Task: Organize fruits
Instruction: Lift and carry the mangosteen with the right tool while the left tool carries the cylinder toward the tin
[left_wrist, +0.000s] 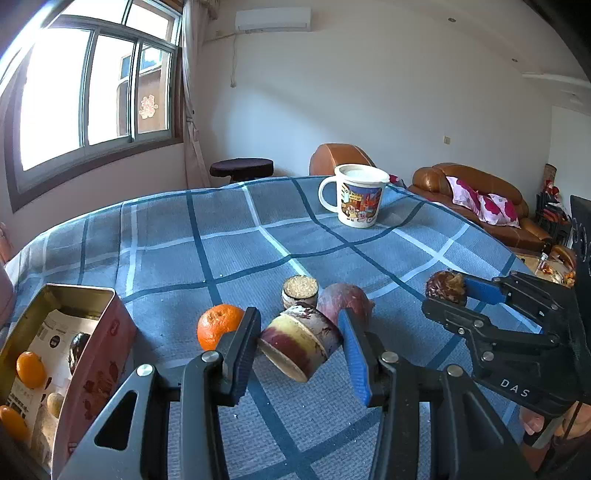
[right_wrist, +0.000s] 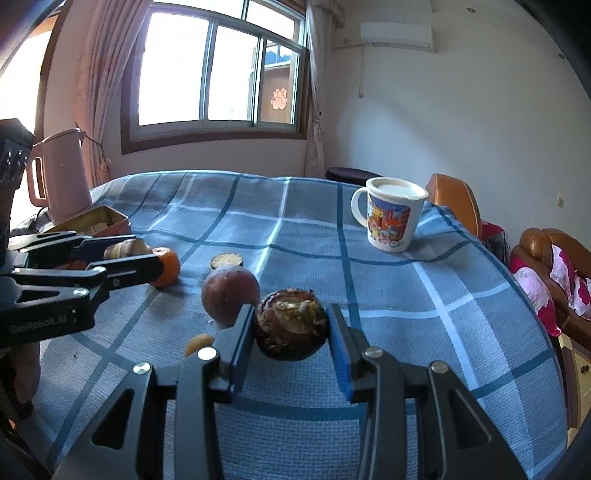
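- Left wrist view: the left gripper (left_wrist: 300, 347) clamps a short cut piece of sugarcane (left_wrist: 299, 345) between its two fingers, the pale cut end facing the camera and the piece tilted, held above the blue checked tablecloth (left_wrist: 236, 236).
- Just behind that piece a second sugarcane stub (left_wrist: 300, 291) stands upright on the cloth, its fibrous cut top showing, with a round purplish fruit (left_wrist: 343, 301) beside it to the right and an orange mandarin (left_wrist: 218, 325) to the left.
- At the left edge an open tin box (left_wrist: 92, 354) sits on the cloth; inside lie two mandarins (left_wrist: 30, 369), a dark fruit and printed paper.
- Right wrist view: the right gripper (right_wrist: 291, 326) is closed on a dark brown, rough-topped fruit (right_wrist: 291, 325), gripped on both sides by the fingers and lifted off the cloth.
- The purplish fruit (right_wrist: 229, 293) rests just left of it, touching the left finger in the picture; whether they really touch cannot be told.
- Farther back on the table a cartoon-printed white mug (left_wrist: 356, 195) stands upright near the far edge.
- A pink kettle (right_wrist: 61, 173) stands at the table's far left corner, behind the tin box.
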